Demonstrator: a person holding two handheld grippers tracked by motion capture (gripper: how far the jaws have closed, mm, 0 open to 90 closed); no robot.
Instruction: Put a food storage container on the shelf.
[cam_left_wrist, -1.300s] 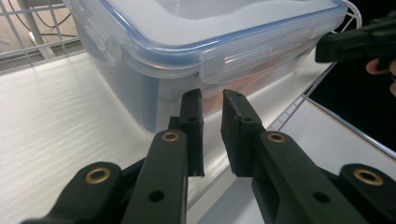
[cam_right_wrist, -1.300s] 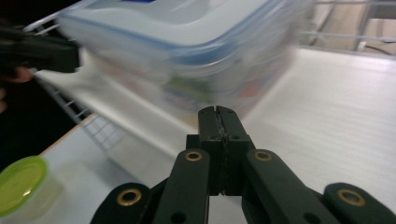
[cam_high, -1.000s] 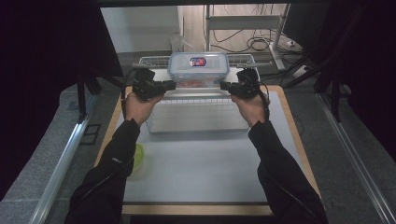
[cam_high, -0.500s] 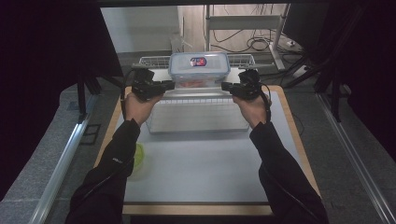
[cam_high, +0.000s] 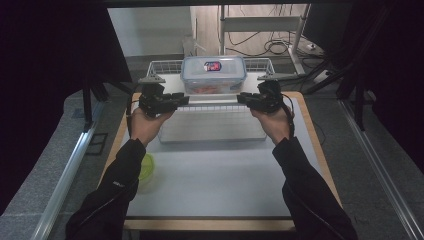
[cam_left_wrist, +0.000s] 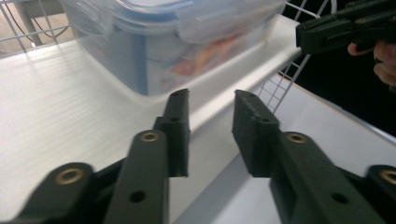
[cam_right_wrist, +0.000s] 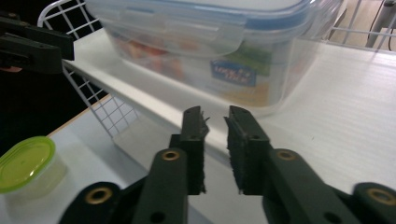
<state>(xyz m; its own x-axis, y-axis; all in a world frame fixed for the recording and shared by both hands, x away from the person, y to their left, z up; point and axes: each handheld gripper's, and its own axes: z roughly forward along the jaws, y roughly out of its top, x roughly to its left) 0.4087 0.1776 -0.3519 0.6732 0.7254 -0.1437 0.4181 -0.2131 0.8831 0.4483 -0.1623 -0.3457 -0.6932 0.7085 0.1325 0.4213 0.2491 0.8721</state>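
- Left claw (cam_high: 182, 99): jaws part-open w/ nothing between, just been opening; tips at front lip of white tray (cam_high: 215, 131), left side.
- Right claw (cam_high: 243, 98): narrow gap, empty, also just been opening; at tray's front lip, right side.
- Clear lidded container (cam_high: 213, 75) sits on tray's far part, between both claws, untouched.
- Green-lidded tub (cam_high: 146, 167) near surface's left edge.

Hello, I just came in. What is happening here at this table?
A person holds a gripper in each hand, either side of a clear lidded food container that sits on the white shelf of a wire rack. The jaws of the left gripper and right gripper have just been opening; nothing is between them, and the container stands free. A small green-lidded tub sits near the left sleeve.
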